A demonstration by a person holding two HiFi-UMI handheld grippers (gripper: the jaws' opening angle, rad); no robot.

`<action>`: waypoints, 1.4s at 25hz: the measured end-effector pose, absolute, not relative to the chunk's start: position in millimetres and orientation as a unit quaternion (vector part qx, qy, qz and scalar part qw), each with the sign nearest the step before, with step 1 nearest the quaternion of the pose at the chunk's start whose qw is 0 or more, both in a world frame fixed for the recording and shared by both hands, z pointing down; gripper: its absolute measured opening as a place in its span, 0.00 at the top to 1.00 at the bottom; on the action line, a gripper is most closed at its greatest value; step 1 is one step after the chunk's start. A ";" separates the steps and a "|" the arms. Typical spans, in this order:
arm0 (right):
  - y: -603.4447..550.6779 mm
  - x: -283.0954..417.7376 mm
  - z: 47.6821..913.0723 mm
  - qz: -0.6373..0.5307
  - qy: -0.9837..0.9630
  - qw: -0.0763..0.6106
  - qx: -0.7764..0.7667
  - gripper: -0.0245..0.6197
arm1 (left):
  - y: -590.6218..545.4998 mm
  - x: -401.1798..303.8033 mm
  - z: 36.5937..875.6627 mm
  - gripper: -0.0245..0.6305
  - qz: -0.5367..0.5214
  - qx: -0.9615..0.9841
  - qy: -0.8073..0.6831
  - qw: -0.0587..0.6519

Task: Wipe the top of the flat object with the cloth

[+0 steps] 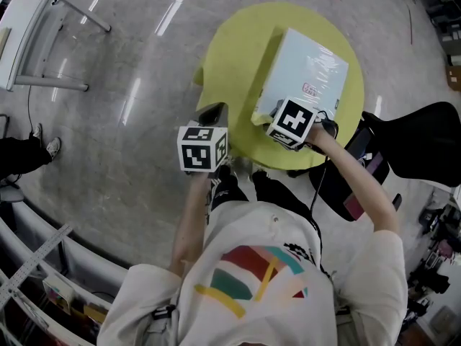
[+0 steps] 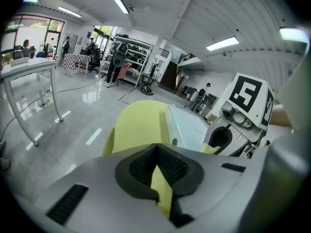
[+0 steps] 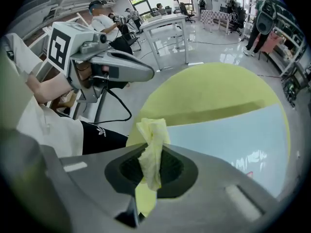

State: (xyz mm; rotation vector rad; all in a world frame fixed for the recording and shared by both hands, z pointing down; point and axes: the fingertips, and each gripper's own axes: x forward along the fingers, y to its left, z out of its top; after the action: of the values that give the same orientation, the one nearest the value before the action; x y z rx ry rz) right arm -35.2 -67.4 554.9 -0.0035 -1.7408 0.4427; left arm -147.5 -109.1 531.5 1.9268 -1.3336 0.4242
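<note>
Clamped between the jaws of your right gripper [image 3: 156, 171] is the yellow cloth [image 3: 152, 140], bunched into a narrow tuft whose free end pokes out past the pads. From the head view, that gripper hangs over the near corner of the flat object [image 1: 306, 67], a pale blue, glossy, box-like slab lying on the round yellow desk [image 1: 238, 42]. I can't tell whether the cloth tuft actually touches the top or sits just above its edge.

Your left gripper [image 2: 158, 171] has its jaws together. A thin yellow strip shows in the slit between the pads, but it isn't clear whether that is something pinched or only the desk seen behind. It sits off the flat object, by the desk's near rim and beside the slab's left edge.

You look to be at the start of a wiping pass, with most of the top yet to be covered. Next, bring the tuft down until it presses on the glossy surface, then sweep it from the near corner toward the far side in overlapping strokes. Keep the pressure light, since the slab may slide on the desk. Your left gripper is well placed to steady its edge if it does.
</note>
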 end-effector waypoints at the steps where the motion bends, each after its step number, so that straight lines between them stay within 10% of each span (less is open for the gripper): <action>1: -64.2 -35.9 555.2 0.195 -0.759 0.621 -0.004 0.92 | -109.8 -147.6 529.6 0.94 0.165 0.753 -0.520 0.369; 21: -86.8 -28.4 522.9 0.216 -0.815 0.536 0.047 0.92 | -134.8 -125.1 493.1 0.94 0.129 0.778 -0.504 0.353; 35: -209.2 154.1 446.4 0.174 -0.871 0.340 0.309 0.92 | -146.0 -32.1 453.1 0.94 0.116 0.805 -0.491 0.313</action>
State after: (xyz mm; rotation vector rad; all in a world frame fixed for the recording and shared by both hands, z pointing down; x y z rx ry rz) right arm 154.1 -209.2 446.4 0.8049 -2.2660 0.4526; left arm -32.1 -146.0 453.1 2.1222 -1.2961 0.3072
